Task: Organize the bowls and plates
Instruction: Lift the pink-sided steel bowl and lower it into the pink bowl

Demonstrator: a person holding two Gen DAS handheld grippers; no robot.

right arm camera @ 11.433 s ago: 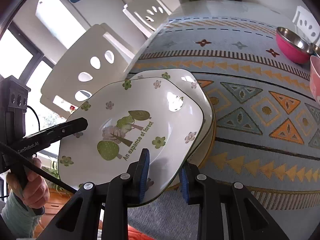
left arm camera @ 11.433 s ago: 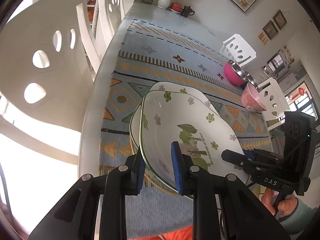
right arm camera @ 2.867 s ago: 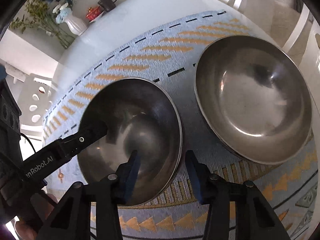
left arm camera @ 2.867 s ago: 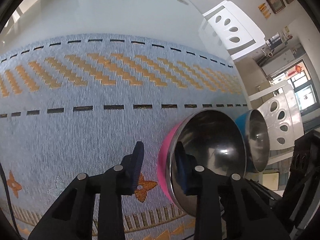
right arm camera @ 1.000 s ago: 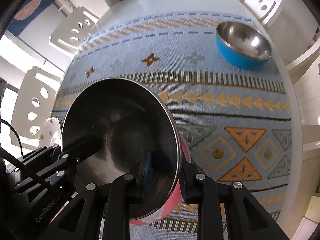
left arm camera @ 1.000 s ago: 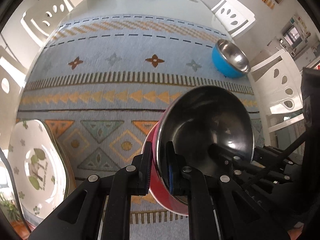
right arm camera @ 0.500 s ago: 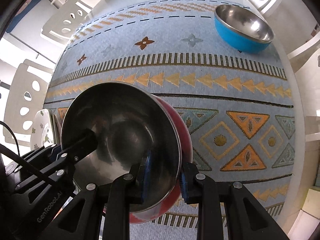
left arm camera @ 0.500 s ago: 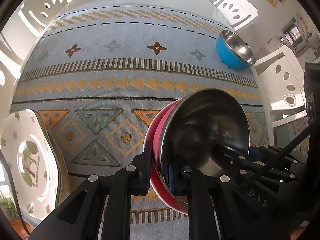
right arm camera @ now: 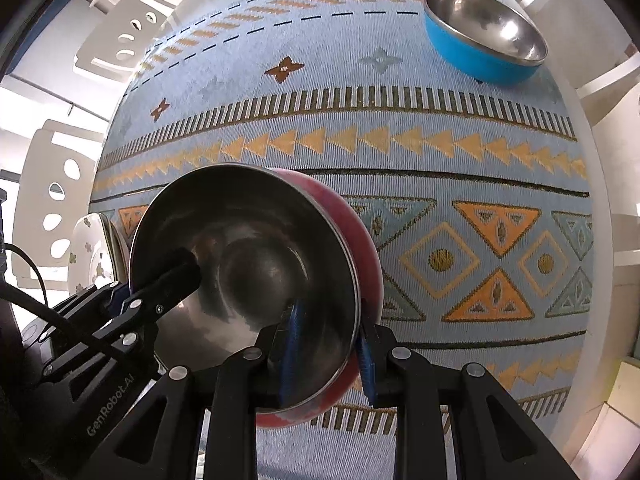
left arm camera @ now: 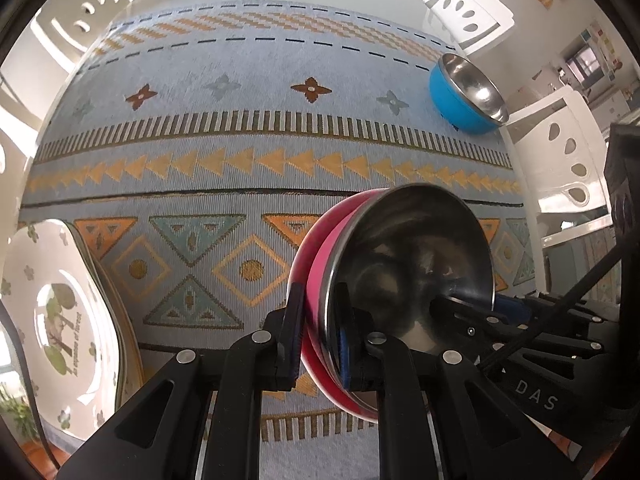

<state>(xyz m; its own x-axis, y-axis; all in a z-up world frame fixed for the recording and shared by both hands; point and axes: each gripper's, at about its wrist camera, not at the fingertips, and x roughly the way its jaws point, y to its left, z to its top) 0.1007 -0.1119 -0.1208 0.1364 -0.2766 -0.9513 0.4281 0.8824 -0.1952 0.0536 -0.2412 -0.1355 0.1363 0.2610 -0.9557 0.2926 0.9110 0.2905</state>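
Observation:
A pink bowl point(left arm camera: 412, 264) with a steel inside sits nested and tilted in a red bowl point(left arm camera: 298, 264) on the patterned cloth. My left gripper point(left arm camera: 319, 336) straddles the near rim. Its jaws are opening, though the pads still touch the wall. My right gripper point(right arm camera: 326, 348) is shut on the opposite rim of the pink bowl point(right arm camera: 248, 248), with the red bowl point(right arm camera: 360, 232) showing behind it. Each gripper shows at the bowl's far rim in the other's view. A blue bowl point(left arm camera: 466, 94) stands at the far right. A stack of flowered plates point(left arm camera: 52, 312) lies at the left.
The blue-and-orange cloth point(left arm camera: 240, 120) covers most of the white table. White chairs point(left arm camera: 468, 16) ring it. The blue bowl point(right arm camera: 480, 36) is near the cloth's far right corner. The plates point(right arm camera: 90, 256) lie close to the left table edge.
Both grippers have sunk toward the cloth with the pink bowl, which now lies deeper in the red bowl. The left jaws have parted slightly.

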